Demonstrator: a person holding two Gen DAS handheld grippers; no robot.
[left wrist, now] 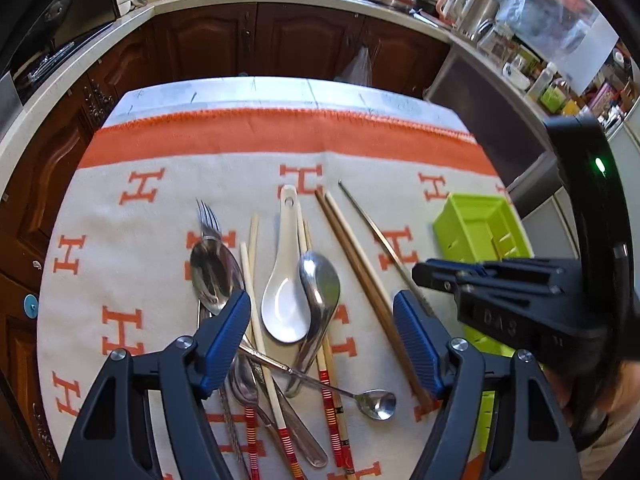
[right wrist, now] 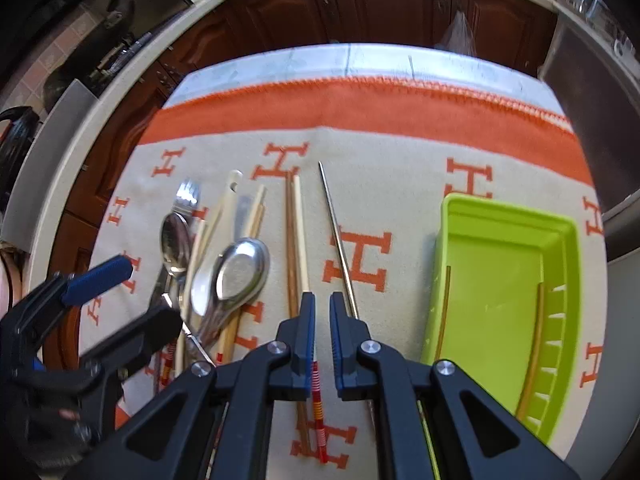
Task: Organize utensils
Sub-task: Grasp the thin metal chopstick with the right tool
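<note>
Down over the heap of utensils, the left claw (left wrist: 322,320) stands spread, its blue pads wide apart with nothing pinched; the white ceramic spoon (left wrist: 285,280) and a steel soup spoon (left wrist: 318,292) lie on the cloth between and below them. Just beside the ceramic spoon, on its left, lie pale chopsticks with red-striped ends (left wrist: 256,312), then a large steel spoon (left wrist: 214,276) resting over a fork (left wrist: 210,218). A small teaspoon (left wrist: 376,402) lies crosswise nearer the camera than the ceramic spoon. To the right of the ceramic spoon run two brown wooden chopsticks (left wrist: 360,276) and, further right, a thin metal stick (left wrist: 380,236).

The right claw (right wrist: 322,300) has its pads drawn nearly together with a narrow gap, and nothing shows gripped between them. It hovers right of the ceramic spoon, above the near ends of the brown chopsticks and a red-striped one, with the thin metal stick passing just beside its right pad. In the left wrist view it reaches in from the right edge, a hand behind it.

Well to the right of the ceramic spoon sits the green plastic tray (right wrist: 504,280), looking empty. Everything rests on a cream cloth with orange H marks (right wrist: 400,200) spread across the counter (left wrist: 280,92), with dark wooden cabinets (left wrist: 304,40) beyond
</note>
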